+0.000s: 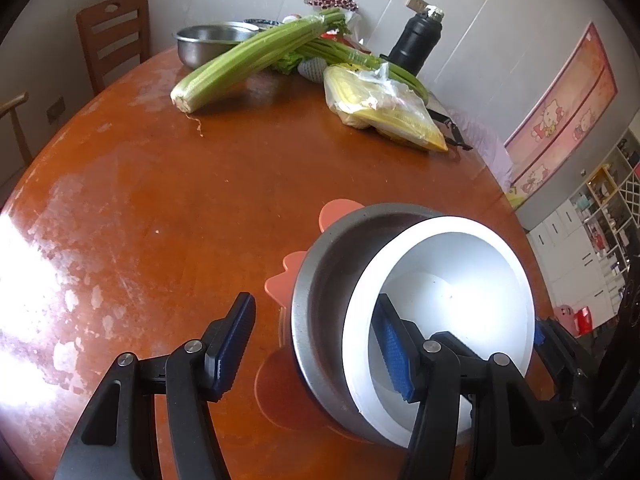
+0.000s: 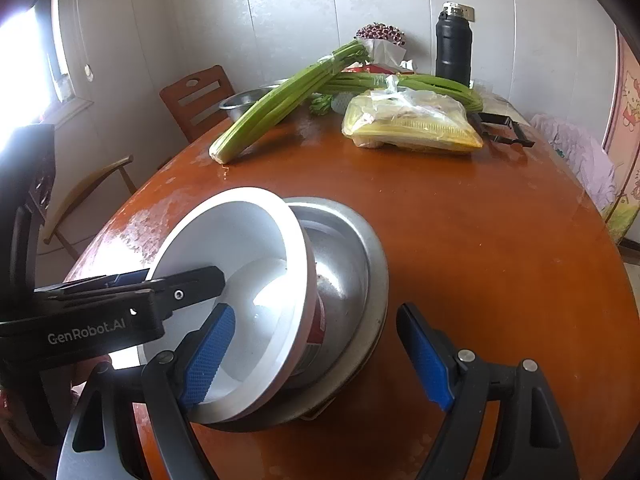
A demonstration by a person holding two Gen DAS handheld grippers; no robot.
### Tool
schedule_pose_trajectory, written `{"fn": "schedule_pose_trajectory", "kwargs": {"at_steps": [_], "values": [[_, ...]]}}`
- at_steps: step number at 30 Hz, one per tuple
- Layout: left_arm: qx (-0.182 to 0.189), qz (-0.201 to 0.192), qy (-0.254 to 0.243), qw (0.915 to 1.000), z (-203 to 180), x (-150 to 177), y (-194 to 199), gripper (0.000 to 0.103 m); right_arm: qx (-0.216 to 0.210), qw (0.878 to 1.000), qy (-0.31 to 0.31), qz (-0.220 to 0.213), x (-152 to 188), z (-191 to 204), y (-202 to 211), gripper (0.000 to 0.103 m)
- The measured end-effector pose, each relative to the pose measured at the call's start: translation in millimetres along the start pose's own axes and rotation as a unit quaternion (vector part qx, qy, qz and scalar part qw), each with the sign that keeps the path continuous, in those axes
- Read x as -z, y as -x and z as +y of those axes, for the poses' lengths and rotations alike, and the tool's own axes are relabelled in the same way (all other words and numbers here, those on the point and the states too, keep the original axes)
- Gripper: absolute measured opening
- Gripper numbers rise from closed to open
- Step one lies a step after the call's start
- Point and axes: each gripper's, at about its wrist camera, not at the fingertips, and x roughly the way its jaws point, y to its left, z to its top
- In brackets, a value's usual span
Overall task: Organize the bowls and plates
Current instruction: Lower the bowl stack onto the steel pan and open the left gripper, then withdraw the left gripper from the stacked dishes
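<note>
A white bowl (image 1: 460, 280) lies tilted inside a steel bowl (image 1: 332, 264), which sits on a pink scalloped plate (image 1: 288, 280) on the round wooden table (image 1: 180, 200). My left gripper (image 1: 316, 344) is open; its right finger reaches inside the white bowl, its left finger stands outside over the table. In the right wrist view the white bowl (image 2: 240, 240) leans in the steel bowl (image 2: 352, 264). My right gripper (image 2: 316, 356) is open around the bowls' near edge. The left gripper's fingers (image 2: 188, 280) show over the white bowl's rim.
At the far side lie celery (image 1: 256, 56), a bagged yellow packet (image 1: 384, 108), another steel bowl (image 1: 208, 40), a black flask (image 1: 416, 40) and a black tool (image 2: 500, 128). Wooden chairs (image 1: 116, 36) stand behind the table.
</note>
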Motion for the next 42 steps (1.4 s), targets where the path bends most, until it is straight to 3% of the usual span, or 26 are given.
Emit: {"fn": "schedule_pose_trajectory", "kwargs": {"at_steps": [22,31,34,42], "values": [[-0.023,-0.073,-0.033,0.9965,-10.8,20.2,65.6,0.062,0.007,0.997,0.0,-0.074,5.2,12.1,52.6,0.082],[-0.067,-0.083,-0.05,0.993,-14.5,61.4,88.1,0.063,0.035,0.995,0.002,-0.089,28.9,12.0,80.6,0.082],[-0.063,-0.074,-0.046,0.9943,-11.3,78.2,91.9,0.063,0.042,0.995,0.002,-0.086,41.5,13.6,86.1,0.082],[-0.076,-0.092,-0.064,0.9908,-11.0,110.1,103.1,0.063,0.058,0.995,0.003,-0.084,76.0,18.7,93.1,0.082]]}}
